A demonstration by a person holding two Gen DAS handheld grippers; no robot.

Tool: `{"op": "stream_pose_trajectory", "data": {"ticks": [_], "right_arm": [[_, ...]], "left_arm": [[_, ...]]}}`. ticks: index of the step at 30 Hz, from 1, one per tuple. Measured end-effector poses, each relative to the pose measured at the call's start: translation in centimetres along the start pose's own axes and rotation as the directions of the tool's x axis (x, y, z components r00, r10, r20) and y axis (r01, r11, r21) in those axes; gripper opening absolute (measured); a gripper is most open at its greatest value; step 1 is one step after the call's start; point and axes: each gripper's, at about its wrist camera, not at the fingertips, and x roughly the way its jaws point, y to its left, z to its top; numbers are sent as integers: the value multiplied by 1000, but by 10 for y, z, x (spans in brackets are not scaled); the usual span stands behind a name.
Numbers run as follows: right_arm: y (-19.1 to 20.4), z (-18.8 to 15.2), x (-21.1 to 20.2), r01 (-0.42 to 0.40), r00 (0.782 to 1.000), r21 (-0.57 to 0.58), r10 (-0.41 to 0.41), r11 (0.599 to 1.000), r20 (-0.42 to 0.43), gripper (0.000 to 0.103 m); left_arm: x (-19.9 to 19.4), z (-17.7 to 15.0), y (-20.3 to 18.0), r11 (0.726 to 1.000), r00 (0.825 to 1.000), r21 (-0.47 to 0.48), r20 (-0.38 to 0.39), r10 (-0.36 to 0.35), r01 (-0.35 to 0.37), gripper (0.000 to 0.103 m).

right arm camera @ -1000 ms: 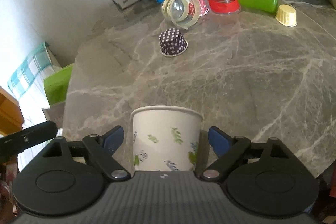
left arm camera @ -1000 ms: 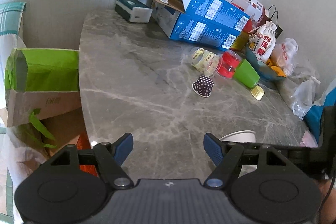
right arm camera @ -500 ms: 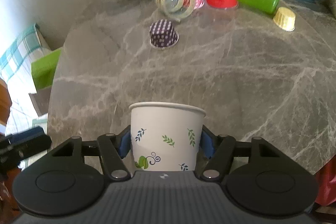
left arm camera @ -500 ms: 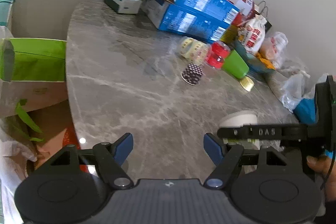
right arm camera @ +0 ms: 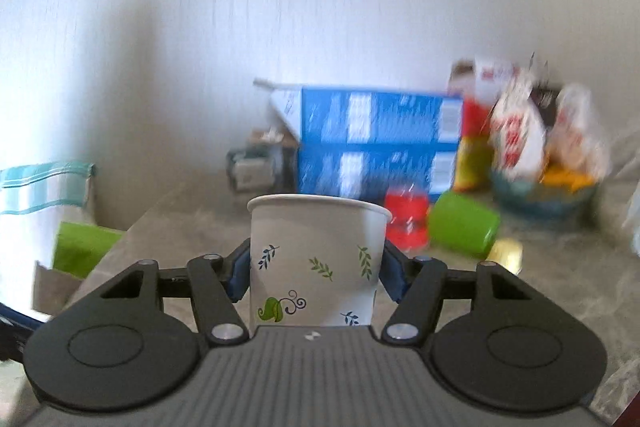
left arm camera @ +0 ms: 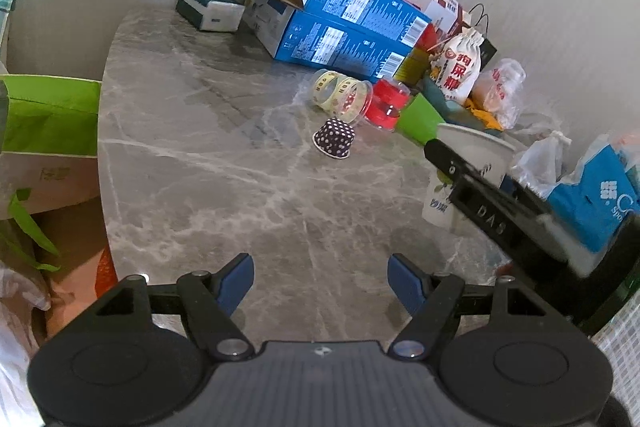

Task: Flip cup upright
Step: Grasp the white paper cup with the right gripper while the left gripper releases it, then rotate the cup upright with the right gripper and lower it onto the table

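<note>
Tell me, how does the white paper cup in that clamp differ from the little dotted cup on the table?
The paper cup is white with leaf prints and looks bigger; the polka-dot cup is dark purple with white dots. The paper cup is pinched in the right gripper with its rolled rim on top, while the polka-dot cup rests untouched on the marble table, wide rim down and tilted. Both are tapered cups.

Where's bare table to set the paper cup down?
Bare marble runs from the left table edge to the polka-dot cup, and forward to the open left hand-held gripper. The back right is crowded: blue boxes, tape rolls, red cups, green cup. The right hand-held gripper grips the paper cup.
</note>
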Motion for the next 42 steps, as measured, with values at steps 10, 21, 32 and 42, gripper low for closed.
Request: {"op": "stream_pose_trajectory", "data": {"ticks": [10,21,32,42], "right_arm": [[-12,-43,-35,5,983,51,-15,999,181,62],[-6,-83,-45,55,961,46,-65,997,270,61],[0,-101,-46,74,940,45,-85,996,329,63],[-1,-108,-50,63,934,56,-79,996,349,68]], "left_arm": [[-1,-14,-5,999,999,-7,19,-42,42,77],[-8,-22,-19,997,995,22,57,-77,75,77],[-13,-25,-25,996,993,25,83,-86,84,77],[-18,-28,-28,995,990,21,100,-95,93,77]]}}
